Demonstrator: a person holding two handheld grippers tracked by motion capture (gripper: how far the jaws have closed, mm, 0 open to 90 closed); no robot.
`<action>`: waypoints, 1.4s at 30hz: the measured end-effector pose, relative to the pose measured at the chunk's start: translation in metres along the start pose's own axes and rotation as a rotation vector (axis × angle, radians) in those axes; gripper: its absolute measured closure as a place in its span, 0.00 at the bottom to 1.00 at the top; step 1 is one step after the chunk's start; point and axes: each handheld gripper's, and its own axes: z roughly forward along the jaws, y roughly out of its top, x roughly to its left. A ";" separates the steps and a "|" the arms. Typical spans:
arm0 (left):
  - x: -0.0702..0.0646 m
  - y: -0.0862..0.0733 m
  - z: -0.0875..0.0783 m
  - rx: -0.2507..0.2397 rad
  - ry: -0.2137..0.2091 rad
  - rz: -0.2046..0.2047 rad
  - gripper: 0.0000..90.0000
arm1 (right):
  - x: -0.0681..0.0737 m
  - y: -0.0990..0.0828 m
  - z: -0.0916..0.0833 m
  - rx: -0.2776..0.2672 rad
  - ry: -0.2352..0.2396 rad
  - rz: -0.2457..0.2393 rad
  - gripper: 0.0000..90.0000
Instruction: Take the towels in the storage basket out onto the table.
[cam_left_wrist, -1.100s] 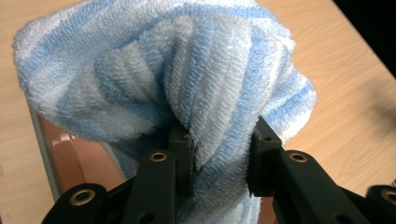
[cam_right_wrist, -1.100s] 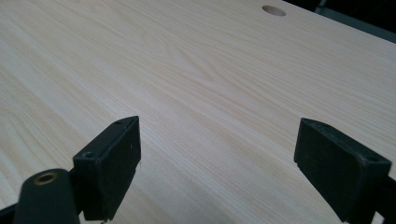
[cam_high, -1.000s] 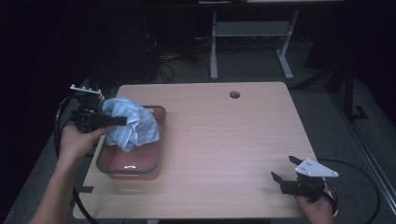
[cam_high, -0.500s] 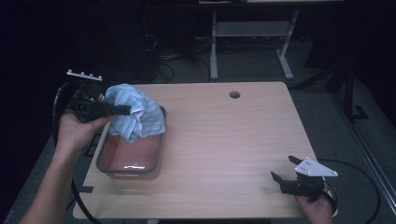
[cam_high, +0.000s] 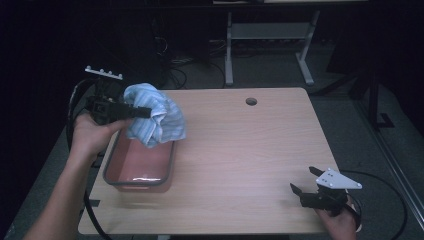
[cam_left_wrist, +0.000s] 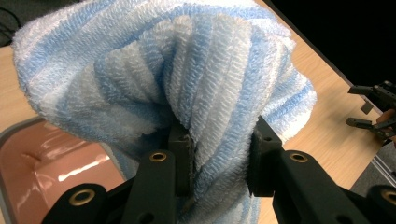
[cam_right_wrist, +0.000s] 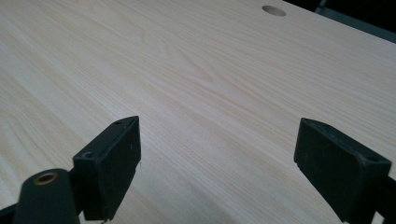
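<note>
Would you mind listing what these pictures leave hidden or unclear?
- Far end of the tray: high view, covered by the hanging towel.
- Left gripper pad faces: left gripper view, buried in towel folds.
- Right gripper wrist and cable end: high view, cut off by the bottom edge.

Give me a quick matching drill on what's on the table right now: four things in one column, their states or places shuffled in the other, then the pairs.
Things:
1. left claw
2. right claw
3. striped towel
4. pink tray

States:
A. open, jaws wide apart over bare wood at the table's near right corner
B. rests on the table near its left edge, nothing lying in it
C. hangs bunched in the air above the tray's far end
D. shut on the cloth

Pairs: 1-D, 2-A, 3-C, 4-B
</note>
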 end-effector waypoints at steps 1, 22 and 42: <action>-0.002 0.002 0.000 0.002 -0.001 0.006 0.75 | 0.000 0.000 0.000 0.000 0.001 0.001 0.16; -0.049 0.030 0.054 0.059 -0.074 0.087 0.75 | -0.001 -0.001 -0.005 -0.006 -0.010 0.008 0.16; -0.083 0.042 0.118 0.127 -0.148 0.132 0.75 | -0.003 -0.002 -0.009 -0.012 -0.020 0.013 0.16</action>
